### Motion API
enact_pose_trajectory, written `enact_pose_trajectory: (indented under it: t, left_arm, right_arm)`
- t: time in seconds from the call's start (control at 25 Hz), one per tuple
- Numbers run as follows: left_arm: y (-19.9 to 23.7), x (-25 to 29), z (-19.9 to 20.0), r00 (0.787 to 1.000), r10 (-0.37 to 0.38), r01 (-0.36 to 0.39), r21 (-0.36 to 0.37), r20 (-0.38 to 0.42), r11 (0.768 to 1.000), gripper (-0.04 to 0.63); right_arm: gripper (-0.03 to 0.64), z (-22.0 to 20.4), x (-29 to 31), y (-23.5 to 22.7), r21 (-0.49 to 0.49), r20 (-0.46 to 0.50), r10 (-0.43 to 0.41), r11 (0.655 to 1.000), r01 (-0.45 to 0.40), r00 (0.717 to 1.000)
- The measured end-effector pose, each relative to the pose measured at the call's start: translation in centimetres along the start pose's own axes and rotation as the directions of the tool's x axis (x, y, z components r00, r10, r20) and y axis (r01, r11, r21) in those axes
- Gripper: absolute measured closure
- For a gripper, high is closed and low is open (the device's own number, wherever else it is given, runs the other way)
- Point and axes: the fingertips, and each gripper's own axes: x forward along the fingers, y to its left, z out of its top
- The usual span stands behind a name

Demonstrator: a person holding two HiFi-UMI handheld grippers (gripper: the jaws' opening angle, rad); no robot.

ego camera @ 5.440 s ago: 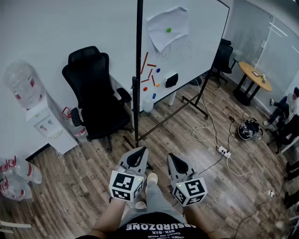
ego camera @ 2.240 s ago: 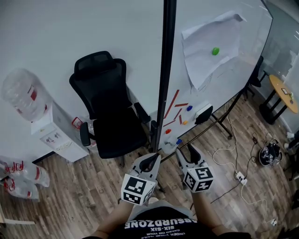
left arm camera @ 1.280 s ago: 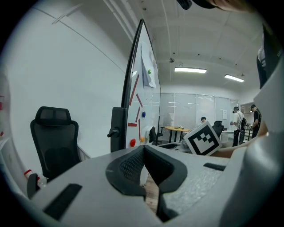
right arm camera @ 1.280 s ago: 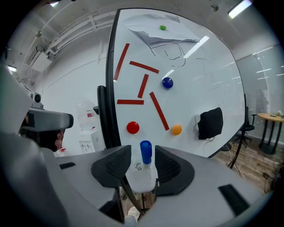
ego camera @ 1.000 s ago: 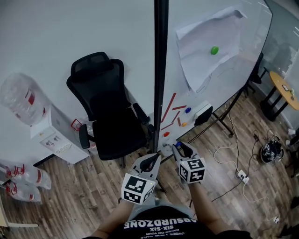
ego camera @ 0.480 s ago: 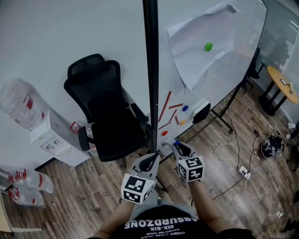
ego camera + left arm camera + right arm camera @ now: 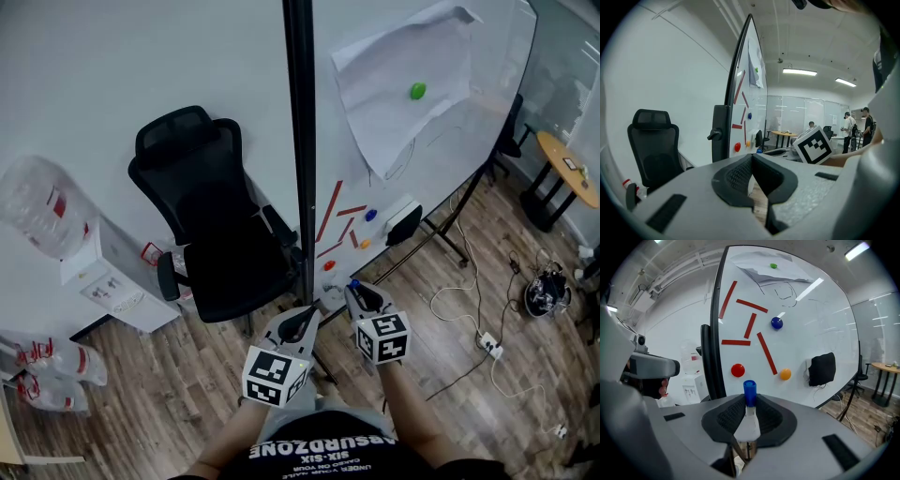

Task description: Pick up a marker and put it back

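Observation:
A white marker with a blue cap [image 7: 749, 414] stands upright between the pads of my right gripper [image 7: 749, 401], which is shut on its barrel. The blue cap [image 7: 353, 284] pokes out past the jaws of the right gripper [image 7: 362, 296] in the head view, close to the lower edge of the whiteboard [image 7: 412, 159]. My left gripper [image 7: 302, 320] hangs beside it at the left, level with the black board post [image 7: 300, 141]. In its own view the left gripper [image 7: 752, 159] has its jaws together with nothing between them.
Red strips [image 7: 743, 322], round coloured magnets [image 7: 776, 323], a black eraser [image 7: 821, 369] and a sheet of paper [image 7: 394, 75] are on the board. A black office chair [image 7: 211, 234] stands at the left, a water dispenser [image 7: 98, 267] beyond it. Cables [image 7: 473, 328] lie on the floor at the right.
I have come up to the whiteboard. The right gripper reached toward the board's lower edge, and its jaws have closed round the blue-capped marker. The left gripper has hardly moved.

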Motion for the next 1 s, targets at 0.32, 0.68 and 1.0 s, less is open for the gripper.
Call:
enact_pose_trajectory:
  t: [0.32,0.68,1.0]
  left_arm:
    - [-0.3,0.1,0.2,1.0,0.001,-0.001,0.008,0.002,1.0,0.589]
    - [-0.3,0.0,0.3,1.0,0.009,-0.009,0.009,0.002,1.0,0.589]
    - [-0.2,-0.2,0.3,1.0,0.017,-0.017,0.01,0.005,1.0,0.589]
  right_arm:
    - [0.554,1.2,-0.4,0.1,-0.003,0.028,0.014,1.0,-0.014,1.0]
    - [0.555,3.6,-1.6,0.4,-0.013,0.086,0.038,0.999,-0.037,0.996]
    - [0.555,5.9,-3.4,0.6,0.009,0.154,0.055,0.998,-0.057,0.987]
